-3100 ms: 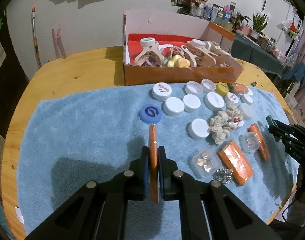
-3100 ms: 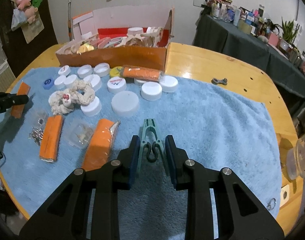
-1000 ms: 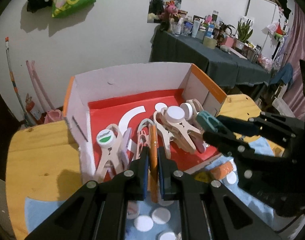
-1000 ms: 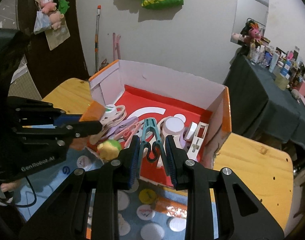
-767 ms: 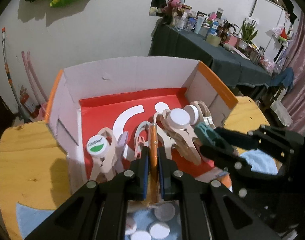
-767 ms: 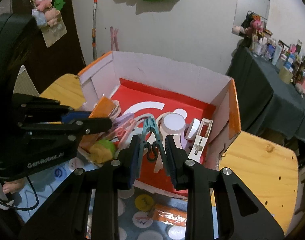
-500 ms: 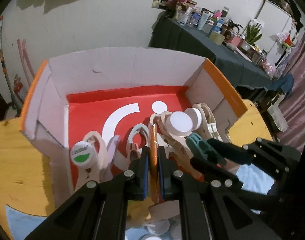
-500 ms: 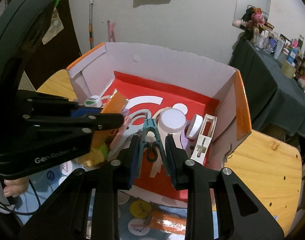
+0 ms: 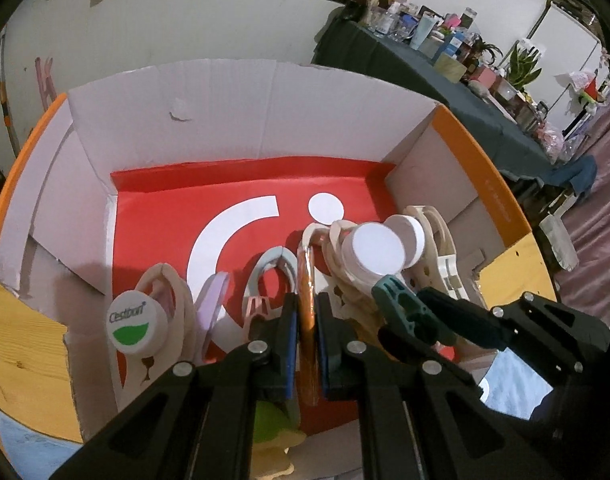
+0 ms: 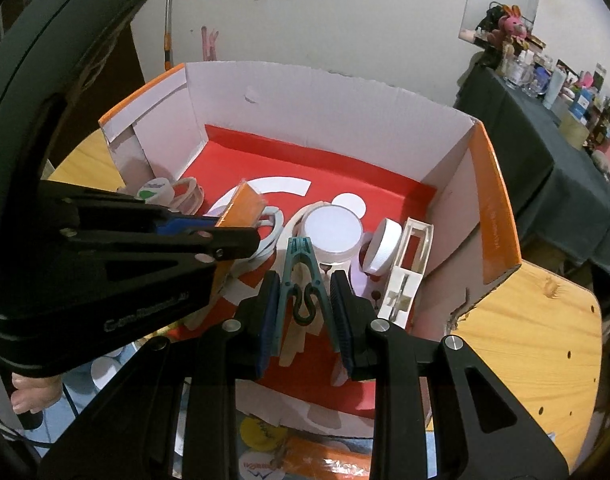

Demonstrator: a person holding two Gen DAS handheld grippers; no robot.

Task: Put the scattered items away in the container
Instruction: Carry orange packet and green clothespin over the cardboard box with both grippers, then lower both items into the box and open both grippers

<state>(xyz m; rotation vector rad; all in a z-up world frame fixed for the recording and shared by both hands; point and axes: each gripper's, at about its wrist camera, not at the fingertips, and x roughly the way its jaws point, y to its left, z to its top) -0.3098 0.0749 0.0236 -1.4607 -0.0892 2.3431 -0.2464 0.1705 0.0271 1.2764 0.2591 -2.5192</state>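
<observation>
A flat orange packet (image 9: 307,280) and a teal clothespin (image 10: 302,280) are hanging edge-on above the open cardboard box (image 10: 345,100), its red floor already holding pale clips and white caps (image 10: 334,229).

Quick count over the box

One cardboard box (image 9: 233,120), two hand-held grippers, left (image 9: 305,322) and right (image 10: 305,300), one orange packet (image 9: 307,280), one teal clothespin (image 10: 301,280), and three white caps (image 10: 333,228) inside; the pale pegs overlap too much to count.
</observation>
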